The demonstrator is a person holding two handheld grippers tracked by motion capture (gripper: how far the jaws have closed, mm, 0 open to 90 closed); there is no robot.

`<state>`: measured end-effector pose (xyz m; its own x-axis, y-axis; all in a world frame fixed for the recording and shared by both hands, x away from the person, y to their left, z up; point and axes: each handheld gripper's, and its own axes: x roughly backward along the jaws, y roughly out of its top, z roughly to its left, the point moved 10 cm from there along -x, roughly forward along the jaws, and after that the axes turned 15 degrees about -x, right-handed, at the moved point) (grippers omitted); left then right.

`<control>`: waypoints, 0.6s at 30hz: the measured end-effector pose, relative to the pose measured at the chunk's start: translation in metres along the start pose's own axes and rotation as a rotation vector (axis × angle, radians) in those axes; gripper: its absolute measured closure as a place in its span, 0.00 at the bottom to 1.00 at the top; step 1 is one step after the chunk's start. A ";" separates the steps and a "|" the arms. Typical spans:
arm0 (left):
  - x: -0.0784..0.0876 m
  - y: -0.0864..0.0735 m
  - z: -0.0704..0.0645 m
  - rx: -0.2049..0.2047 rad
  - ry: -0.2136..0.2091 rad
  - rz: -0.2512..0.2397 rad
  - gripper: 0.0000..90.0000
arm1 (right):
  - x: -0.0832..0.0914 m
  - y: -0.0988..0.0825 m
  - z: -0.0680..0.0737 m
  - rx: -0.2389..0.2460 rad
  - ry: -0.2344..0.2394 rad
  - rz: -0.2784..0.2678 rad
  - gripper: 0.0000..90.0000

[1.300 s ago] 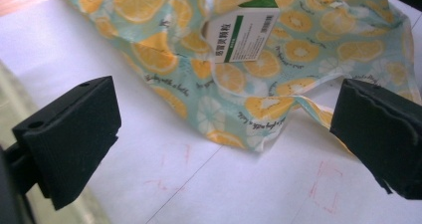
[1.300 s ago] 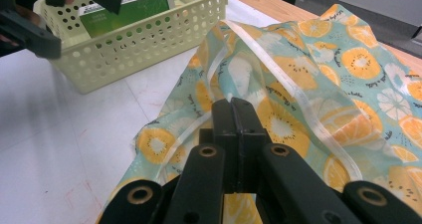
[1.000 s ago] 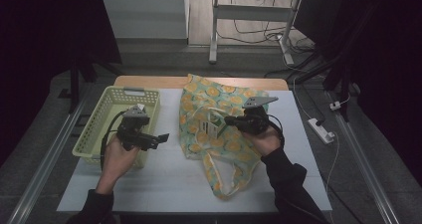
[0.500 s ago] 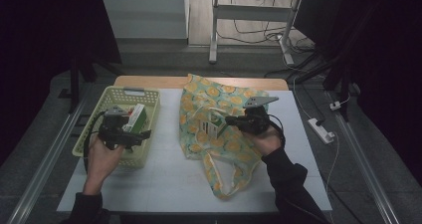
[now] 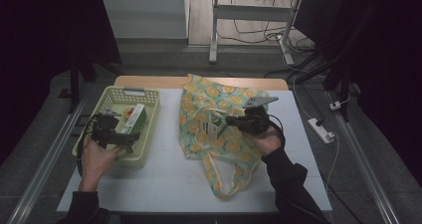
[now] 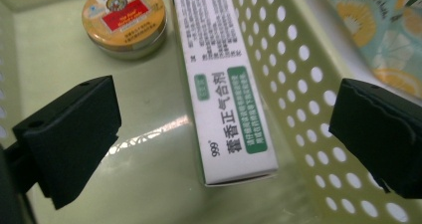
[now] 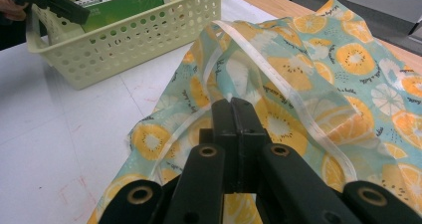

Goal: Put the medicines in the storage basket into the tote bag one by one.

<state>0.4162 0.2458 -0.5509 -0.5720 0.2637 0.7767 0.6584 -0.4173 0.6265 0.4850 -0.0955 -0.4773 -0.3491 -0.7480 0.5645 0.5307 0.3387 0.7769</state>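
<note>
Box (image 6: pixel 226 87): light, stiff carton lying in the basket (image 5: pixel 149 134); grip it across its long sides
Left gripper (image 6: pixel 224 134): wide, empty, above it
Right gripper (image 7: pixel 234 115): you pinch the soft bag (image 7: pixel 318 84)

The box (image 6: pixel 226 89) in the basket (image 6: pixel 308 74) runs past the top edge of the left gripper view. The tin's (image 6: pixel 124 17) label print is too small to read. The right claw (image 7: pixel 234 109) hides the bag (image 7: pixel 318 84) fabric pinched there.

White table (image 5: pixel 164 179), power strip (image 5: pixel 322 130) on the floor, metal frame legs (image 5: pixel 214 32) behind
</note>
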 end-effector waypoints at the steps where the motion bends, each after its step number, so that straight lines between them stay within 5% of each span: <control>1: -0.001 -0.001 0.000 0.003 0.000 0.011 0.02 | 0.000 0.000 0.000 0.000 0.000 0.000 1.00; 8: -0.003 -0.006 -0.004 -0.009 0.019 0.066 0.21 | 0.001 0.000 -0.001 0.001 -0.004 -0.002 1.00; 18: 0.001 -0.008 -0.007 0.015 0.010 0.085 0.50 | 0.002 0.000 -0.001 0.003 -0.005 -0.003 1.00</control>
<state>0.4067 0.2434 -0.5557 -0.5186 0.2197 0.8263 0.7119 -0.4243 0.5596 0.4855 -0.0978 -0.4762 -0.3547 -0.7458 0.5640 0.5275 0.3384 0.7792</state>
